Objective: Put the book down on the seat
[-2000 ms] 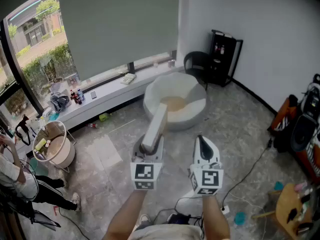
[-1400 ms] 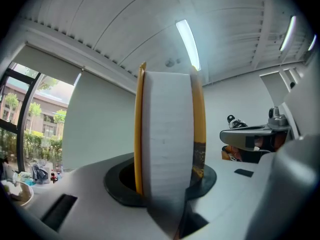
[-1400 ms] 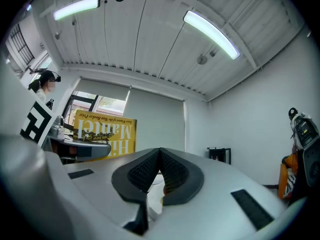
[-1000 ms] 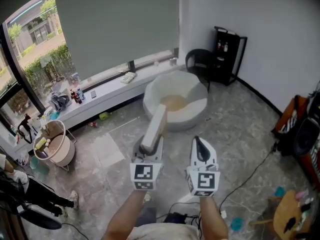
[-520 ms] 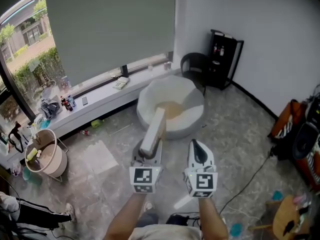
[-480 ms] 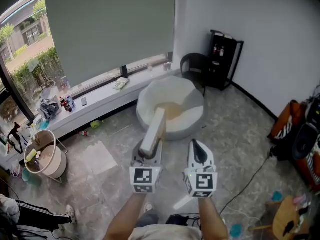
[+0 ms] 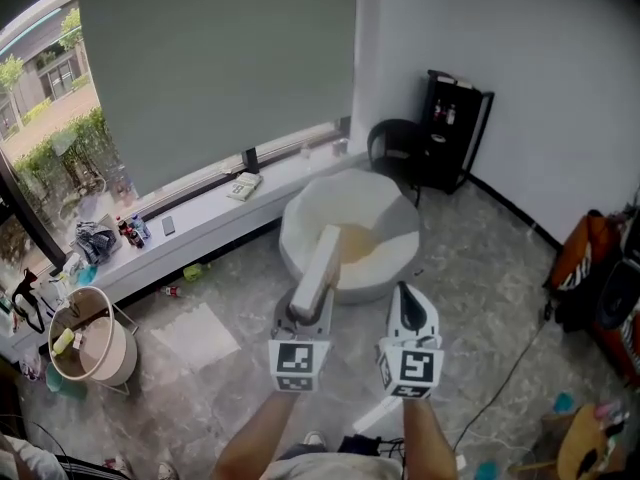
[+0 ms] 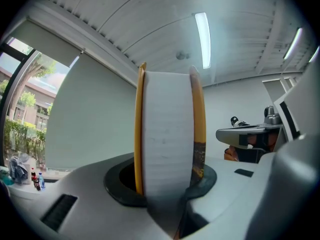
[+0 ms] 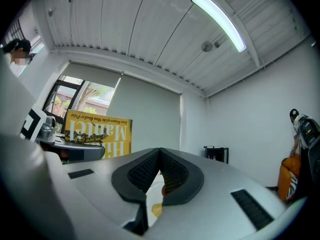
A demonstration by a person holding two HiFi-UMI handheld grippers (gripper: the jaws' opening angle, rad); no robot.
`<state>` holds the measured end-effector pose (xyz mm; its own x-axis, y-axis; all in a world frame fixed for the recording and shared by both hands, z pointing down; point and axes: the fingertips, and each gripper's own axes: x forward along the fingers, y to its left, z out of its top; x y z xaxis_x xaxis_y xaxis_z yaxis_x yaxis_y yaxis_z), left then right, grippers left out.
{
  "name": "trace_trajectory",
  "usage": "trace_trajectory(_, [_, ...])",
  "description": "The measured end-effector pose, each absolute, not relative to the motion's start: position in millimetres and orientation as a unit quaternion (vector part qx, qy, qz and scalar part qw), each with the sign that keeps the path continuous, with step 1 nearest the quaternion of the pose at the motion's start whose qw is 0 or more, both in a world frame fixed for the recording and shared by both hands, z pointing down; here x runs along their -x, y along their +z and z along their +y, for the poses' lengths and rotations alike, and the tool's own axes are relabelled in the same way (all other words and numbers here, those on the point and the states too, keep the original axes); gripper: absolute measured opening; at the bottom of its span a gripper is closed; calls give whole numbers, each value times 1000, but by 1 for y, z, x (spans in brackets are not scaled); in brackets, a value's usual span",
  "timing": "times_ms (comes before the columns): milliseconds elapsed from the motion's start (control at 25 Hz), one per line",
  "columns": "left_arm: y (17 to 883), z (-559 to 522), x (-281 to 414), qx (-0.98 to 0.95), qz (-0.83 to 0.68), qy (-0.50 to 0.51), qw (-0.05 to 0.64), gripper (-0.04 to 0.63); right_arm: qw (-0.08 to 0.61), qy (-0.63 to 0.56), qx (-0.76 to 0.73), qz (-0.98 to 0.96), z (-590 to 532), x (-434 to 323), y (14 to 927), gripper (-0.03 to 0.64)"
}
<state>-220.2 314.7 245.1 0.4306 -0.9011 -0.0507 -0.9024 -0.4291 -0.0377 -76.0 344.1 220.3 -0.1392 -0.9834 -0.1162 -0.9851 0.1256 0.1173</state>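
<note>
My left gripper [image 7: 304, 315] is clamped on the book [image 7: 320, 264], its jaws spread wide around the thick block of pages, with a yellow cover pressed against each pad. The book stands on end in the grip and leans away from me, page edges facing me in the left gripper view. Just to its right I hold my right gripper [image 7: 406, 300] level with it, jaws closed together with nothing between them (its camera catches the book's yellow cover off to its left, the title upside down). Both tools hang in the air over the grey stone-patterned floor [image 7: 470, 268]; the book is not on the seat. Beyond the book's far end is the seat [image 7: 345, 190], a round white beanbag with a tan hollow in its middle, standing on the floor close to the long white window ledge [image 7: 200, 213]. A pale basket [image 7: 88, 353] sits near the left edge of the floor. Farther off, in the far corner of the room, stand a black chair [image 7: 393, 144] and a black shelf unit [image 7: 457, 128].
</note>
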Motion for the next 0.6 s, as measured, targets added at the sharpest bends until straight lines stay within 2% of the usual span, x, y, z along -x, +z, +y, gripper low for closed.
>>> trace_trajectory(280, [245,272,237,848,529,12,33,147,14,86,668,739,310,85,220,2])
trace_trajectory(600, [255,213,207,852,522,5,29,149,13,75,663,745,248,61,237,2])
